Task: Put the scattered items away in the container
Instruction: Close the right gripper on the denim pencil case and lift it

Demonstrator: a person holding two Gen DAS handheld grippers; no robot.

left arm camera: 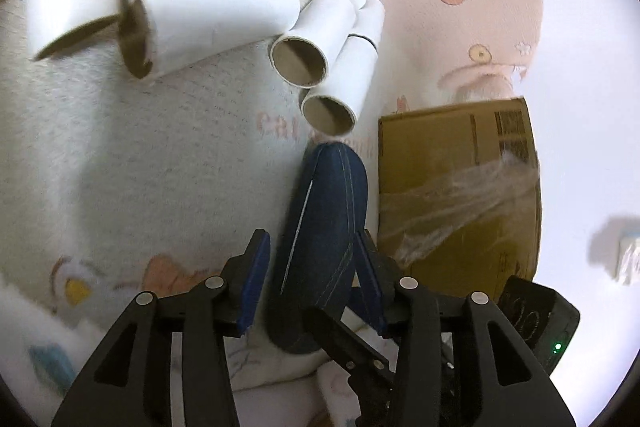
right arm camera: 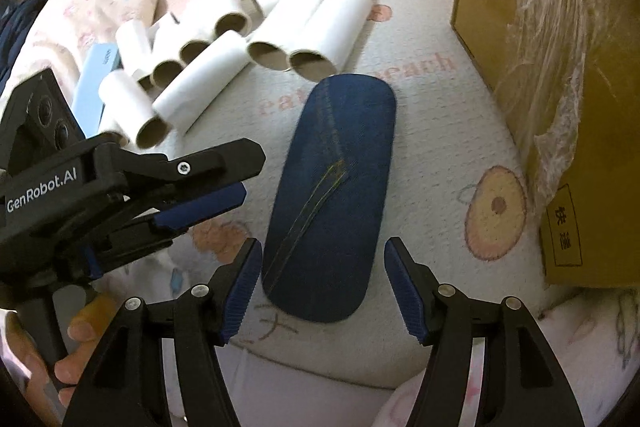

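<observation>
1. While the scattered things lie on the soft printed blanket (right arm camera: 440,131), we start at the left of the right wrist view, where a pale blue flat box (right arm camera: 94,87) lies half hidden under the pile of white cardboard tubes (right arm camera: 200,83). We judge the tubes were simply dumped there: they lie on their sides, touching and crossing one another, most open ends facing us.

2. Just below that pile we see our left gripper (right arm camera: 200,205), held by a hand (right arm camera: 76,343) at the lower left. Its jaws stand apart with nothing between the blue pads in this view. From its own camera the left gripper (left arm camera: 312,279) straddles the near end of the denim case (left arm camera: 324,227), and we see a gap at the left pad. So we take it as released, not clamping.

3. Next, in the middle, the denim case (right arm camera: 332,195) lies flat on the blanket, its long axis running away from us, its far end just short of the nearest tubes. We judge it is the item in hand, since both grippers point at it.

4. Below it our right gripper (right arm camera: 324,287) hangs steeply over the near end with jaws spread wide, one pad on each side and neither touching, so it is released too. We think that width suits the case's breadth for a grasp across it.

5. At the right stands the cardboard box (right arm camera: 492,7), the likely container, upright on the blanket beside the case, with crumpled clear plastic film (right arm camera: 552,39) draped down its side. Its opening is out of view, so we cannot tell what it holds.
</observation>
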